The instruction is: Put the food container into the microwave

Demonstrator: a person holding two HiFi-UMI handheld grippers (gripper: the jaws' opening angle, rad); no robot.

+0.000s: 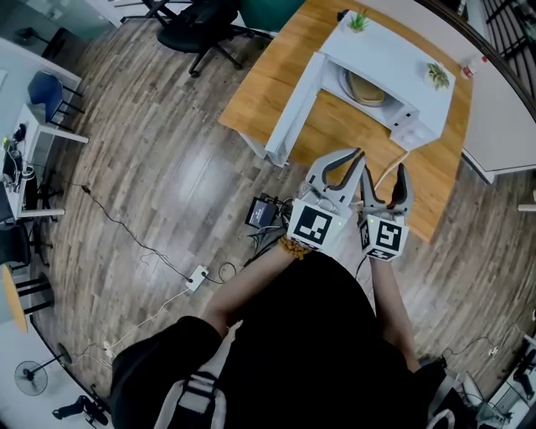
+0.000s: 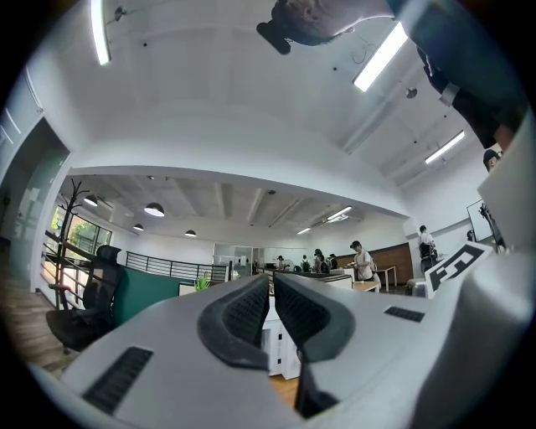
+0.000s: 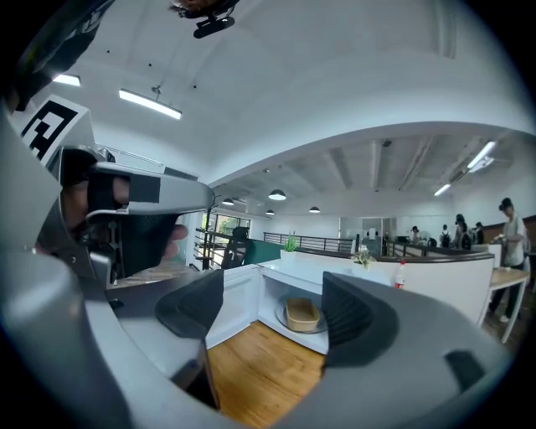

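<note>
A white microwave (image 1: 394, 59) stands on the wooden table (image 1: 268, 75) with its door (image 1: 293, 105) swung wide open to the left. A tan food container (image 1: 366, 86) sits inside it on the glass turntable. The right gripper view shows the container (image 3: 301, 313) in the open cavity, straight ahead between the spread jaws. My right gripper (image 1: 383, 178) is open and empty, held back from the table's near edge. Beside it, my left gripper (image 1: 358, 154) is shut on nothing, and in its own view the left gripper (image 2: 272, 293) has its pads almost touching.
Two small potted plants (image 1: 358, 20) (image 1: 437, 75) stand on top of the microwave. A bottle (image 1: 473, 65) sits on the white counter (image 1: 502, 117) at the right. A black office chair (image 1: 197, 25), a power strip with cables (image 1: 198, 276) and a dark box (image 1: 262, 214) are on the floor.
</note>
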